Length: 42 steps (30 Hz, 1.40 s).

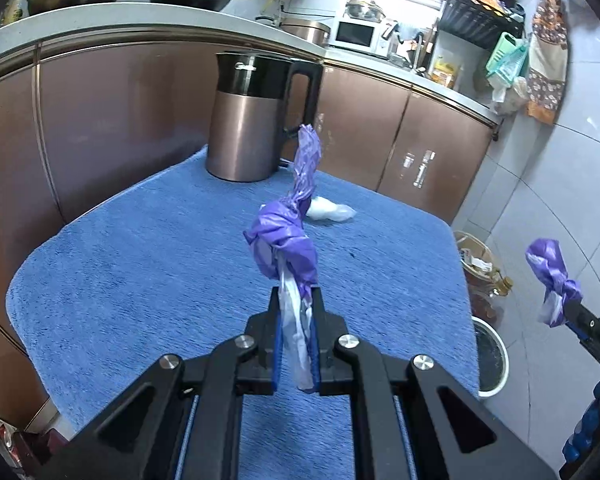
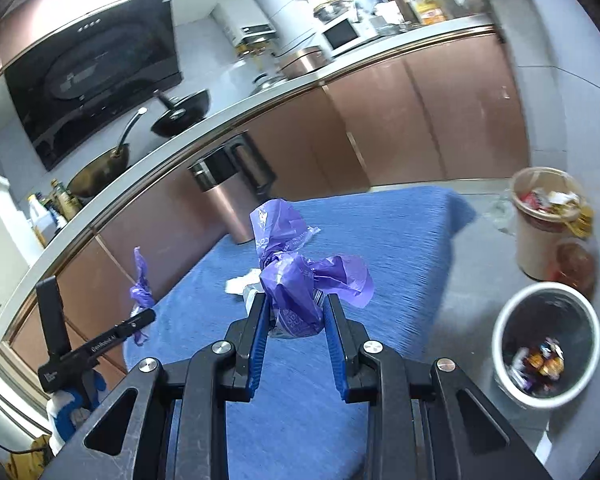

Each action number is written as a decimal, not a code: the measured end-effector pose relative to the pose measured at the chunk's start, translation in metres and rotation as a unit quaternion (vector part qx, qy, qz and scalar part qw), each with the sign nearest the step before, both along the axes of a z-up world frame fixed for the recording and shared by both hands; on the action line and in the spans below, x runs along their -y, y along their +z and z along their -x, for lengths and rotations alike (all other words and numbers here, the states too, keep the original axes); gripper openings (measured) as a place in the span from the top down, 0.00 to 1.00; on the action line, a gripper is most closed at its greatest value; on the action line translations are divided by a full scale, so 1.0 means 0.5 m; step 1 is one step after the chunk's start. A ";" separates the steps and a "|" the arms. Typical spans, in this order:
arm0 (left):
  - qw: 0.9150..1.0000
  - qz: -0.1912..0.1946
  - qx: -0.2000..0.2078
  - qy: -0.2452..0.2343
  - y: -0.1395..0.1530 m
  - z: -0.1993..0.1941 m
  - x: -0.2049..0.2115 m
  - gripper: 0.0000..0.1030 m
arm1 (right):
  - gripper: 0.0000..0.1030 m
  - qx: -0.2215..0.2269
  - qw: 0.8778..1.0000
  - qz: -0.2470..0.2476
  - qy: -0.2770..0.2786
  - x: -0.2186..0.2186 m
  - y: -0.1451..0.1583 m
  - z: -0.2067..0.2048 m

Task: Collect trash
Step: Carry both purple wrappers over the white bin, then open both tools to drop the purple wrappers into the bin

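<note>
Both claws were clamped on trash, the left gripper (image 1: pixel 296 316) on a purple bag twist (image 1: pixel 286 240), the right gripper (image 2: pixel 296 312) on a purple bundle (image 2: pixel 300 284), while white scraps (image 1: pixel 330 211) remained at twelve o'clock and the bin (image 2: pixel 546 340) waited at three o'clock.

A knotted purple bag (image 1: pixel 286 236) stood raised above the blue cloth (image 1: pixel 140 260); a second purple bundle (image 2: pixel 300 288) hung over the cloth; white wrappers (image 1: pixel 330 211) lay on it.
</note>
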<state>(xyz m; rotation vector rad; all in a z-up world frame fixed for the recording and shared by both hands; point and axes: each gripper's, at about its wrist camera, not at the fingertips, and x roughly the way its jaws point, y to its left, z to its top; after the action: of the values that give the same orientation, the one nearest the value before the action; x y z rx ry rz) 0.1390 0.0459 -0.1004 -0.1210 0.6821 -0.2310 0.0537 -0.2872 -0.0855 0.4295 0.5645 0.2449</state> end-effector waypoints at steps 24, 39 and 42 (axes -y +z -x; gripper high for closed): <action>0.950 -0.123 0.000 -0.286 0.004 0.007 0.585 0.90 | 0.75 -0.054 0.978 0.013 -0.200 0.310 -0.129 0.123; 0.924 -0.156 -0.078 -0.339 -0.109 -0.078 0.905 0.87 | 0.74 -0.101 0.962 0.036 -0.251 0.433 -0.212 0.046; 0.921 -0.133 -0.093 -0.353 -0.111 -0.091 0.936 0.87 | 0.72 -0.108 0.960 0.037 -0.254 0.450 -0.226 0.027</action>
<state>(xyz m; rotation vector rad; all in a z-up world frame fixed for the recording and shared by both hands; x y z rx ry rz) 0.1846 -0.4224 -0.1561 0.3797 0.9233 -0.8245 0.0403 -0.5121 -0.1982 0.5181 0.6541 -0.3196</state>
